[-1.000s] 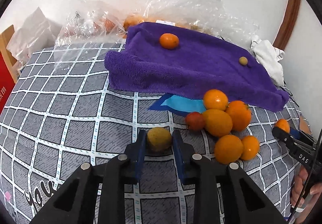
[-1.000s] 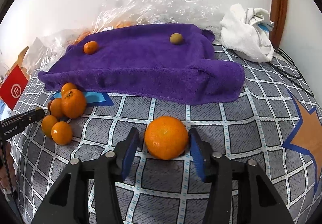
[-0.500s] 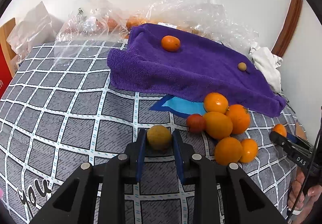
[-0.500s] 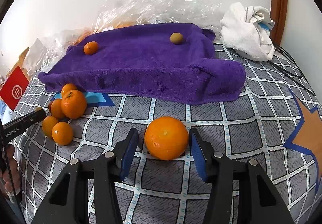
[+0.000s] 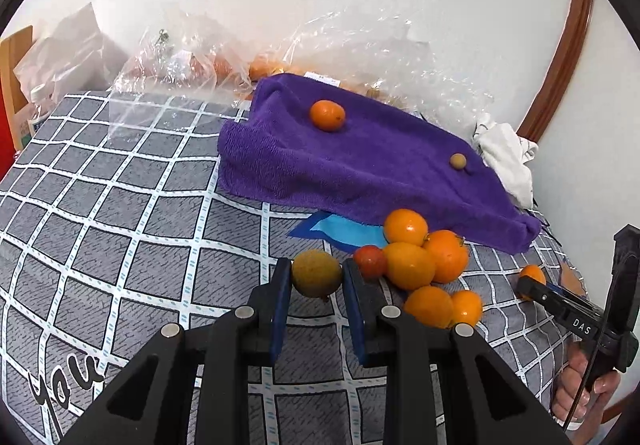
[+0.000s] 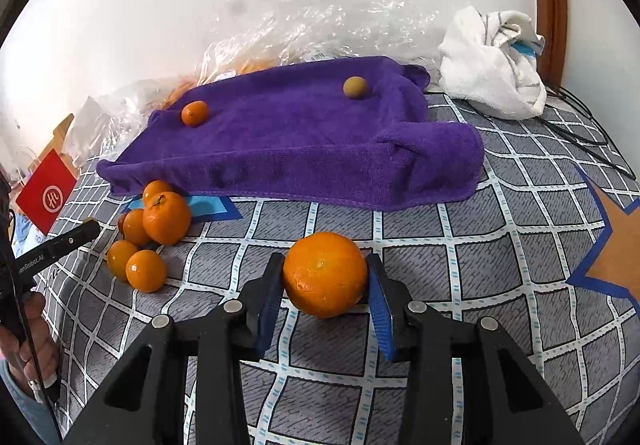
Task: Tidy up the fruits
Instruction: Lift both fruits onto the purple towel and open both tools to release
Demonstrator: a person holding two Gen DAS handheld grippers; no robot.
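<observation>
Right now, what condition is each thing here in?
left gripper: shut on the yellowish fruit
right gripper: closing around the large orange
purple towel: spread out, holding a small orange and a brownish fruit
white cloth: crumpled
plastic bags: crumpled

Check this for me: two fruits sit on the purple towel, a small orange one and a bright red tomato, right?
Not quite. The purple towel does hold two fruits, the small orange one and a small round brownish-green fruit, not a red tomato. The right wrist view shows it.

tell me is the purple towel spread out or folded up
Spread out. The purple towel lies open over something raised on the checked cover, edges draping down, with a small orange and a brownish fruit resting on top.
</observation>
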